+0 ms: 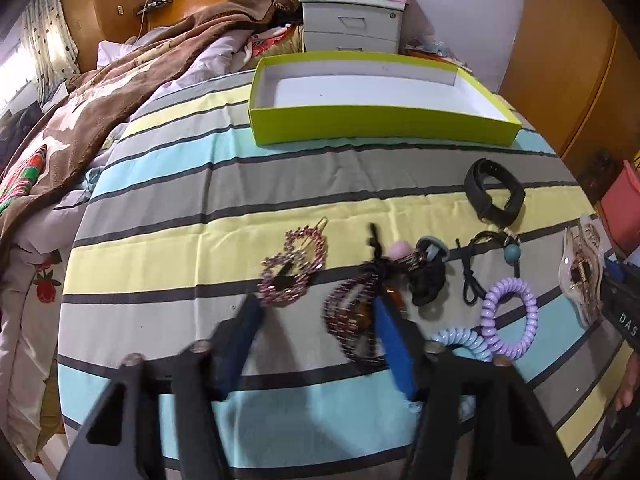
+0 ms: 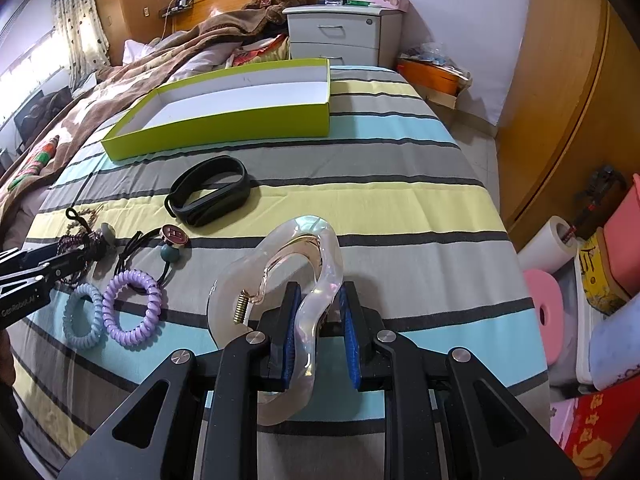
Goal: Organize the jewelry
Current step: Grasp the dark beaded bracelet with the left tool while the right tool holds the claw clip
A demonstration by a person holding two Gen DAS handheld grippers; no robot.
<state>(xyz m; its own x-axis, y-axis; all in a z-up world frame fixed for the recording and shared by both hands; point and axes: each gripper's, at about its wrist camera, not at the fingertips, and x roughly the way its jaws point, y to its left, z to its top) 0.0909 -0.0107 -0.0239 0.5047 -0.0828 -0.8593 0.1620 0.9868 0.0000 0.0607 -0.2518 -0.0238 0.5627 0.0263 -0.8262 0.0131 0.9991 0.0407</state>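
Note:
My right gripper (image 2: 319,300) is shut on a clear claw hair clip (image 2: 296,264), held above the striped bedspread; the clip also shows in the left wrist view (image 1: 582,268). My left gripper (image 1: 316,312) is open, low over a pink beaded hair clip (image 1: 294,266) and a dark beaded clip (image 1: 352,320) that lies beside its right finger (image 1: 394,344). A green box (image 1: 380,122) with a white inside stands empty at the far end and also shows in the right wrist view (image 2: 224,128). A black band (image 2: 208,192), a purple coil tie (image 2: 134,308) and a blue coil tie (image 2: 82,320) lie on the bed.
Black hair ties with beads (image 2: 168,246) lie between the band and the coil ties. A brown blanket (image 1: 120,92) covers the bed's left side. A white nightstand (image 2: 340,34) stands beyond the box. Paper rolls and bins (image 2: 560,280) crowd the floor on the right.

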